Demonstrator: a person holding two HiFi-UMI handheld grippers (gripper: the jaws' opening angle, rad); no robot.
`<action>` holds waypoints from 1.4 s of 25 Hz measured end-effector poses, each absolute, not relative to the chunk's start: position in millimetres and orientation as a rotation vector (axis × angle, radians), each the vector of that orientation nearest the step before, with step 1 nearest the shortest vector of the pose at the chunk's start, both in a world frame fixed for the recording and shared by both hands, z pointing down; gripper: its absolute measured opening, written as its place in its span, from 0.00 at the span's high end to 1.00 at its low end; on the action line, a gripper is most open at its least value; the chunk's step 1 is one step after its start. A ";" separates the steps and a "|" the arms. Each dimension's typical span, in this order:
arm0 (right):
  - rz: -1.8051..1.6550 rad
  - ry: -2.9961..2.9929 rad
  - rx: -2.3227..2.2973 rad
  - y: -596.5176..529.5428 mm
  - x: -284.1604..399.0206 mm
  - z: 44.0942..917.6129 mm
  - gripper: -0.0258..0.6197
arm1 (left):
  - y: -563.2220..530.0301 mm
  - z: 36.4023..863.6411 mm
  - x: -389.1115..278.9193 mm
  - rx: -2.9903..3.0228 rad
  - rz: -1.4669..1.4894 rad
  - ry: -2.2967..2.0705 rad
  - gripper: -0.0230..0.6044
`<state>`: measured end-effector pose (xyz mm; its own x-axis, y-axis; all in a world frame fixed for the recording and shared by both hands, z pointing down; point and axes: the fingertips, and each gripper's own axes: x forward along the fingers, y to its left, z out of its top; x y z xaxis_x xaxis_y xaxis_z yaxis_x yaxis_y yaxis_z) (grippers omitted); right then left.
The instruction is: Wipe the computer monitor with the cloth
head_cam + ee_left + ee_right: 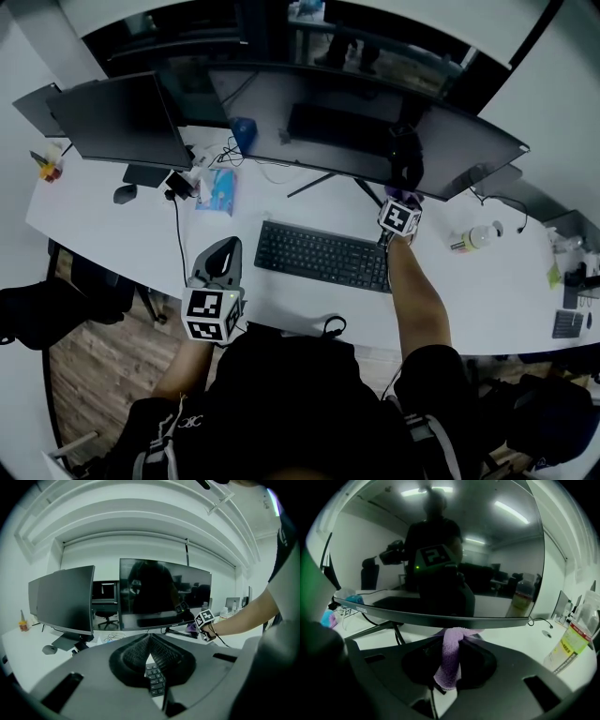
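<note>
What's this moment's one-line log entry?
right gripper: shut on purple cloth | cloth at lower edge of curved monitor | left gripper: shut, empty

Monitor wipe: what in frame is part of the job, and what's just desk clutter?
In the job:
curved monitor
purple cloth
right gripper, shut on the cloth by the monitor's lower edge

Lying about:
keyboard
second monitor
mouse
bottle
blue packet
left gripper, shut and empty

free: bare desk (469,300) right of keyboard (323,255) | obstacles: bottle (473,238), monitor stand legs (309,185) behind keyboard
</note>
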<state>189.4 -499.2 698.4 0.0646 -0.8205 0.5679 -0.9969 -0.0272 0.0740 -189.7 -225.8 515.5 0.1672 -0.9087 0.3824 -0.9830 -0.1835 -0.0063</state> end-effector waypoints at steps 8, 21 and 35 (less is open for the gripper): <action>0.502 -1.881 1.836 -494.8 141.3 695.7 0.82 | -207.4 514.5 -223.5 2.154 0.415 -1.877 0.94; 0.455 -2.006 1.733 -483.3 42.1 679.3 0.82 | -184.1 503.1 -284.0 2.084 0.344 -1.987 0.94; 0.482 -2.080 1.651 -476.8 -39.6 677.4 0.81 | -187.6 505.6 -339.7 2.056 0.342 -2.015 0.94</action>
<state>-39.6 -476.8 677.4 -0.1909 -0.8211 0.5379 -0.9740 0.2267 0.0004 -339.7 -187.6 505.6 0.0205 -0.9432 0.3316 -0.9998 -0.0186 0.0089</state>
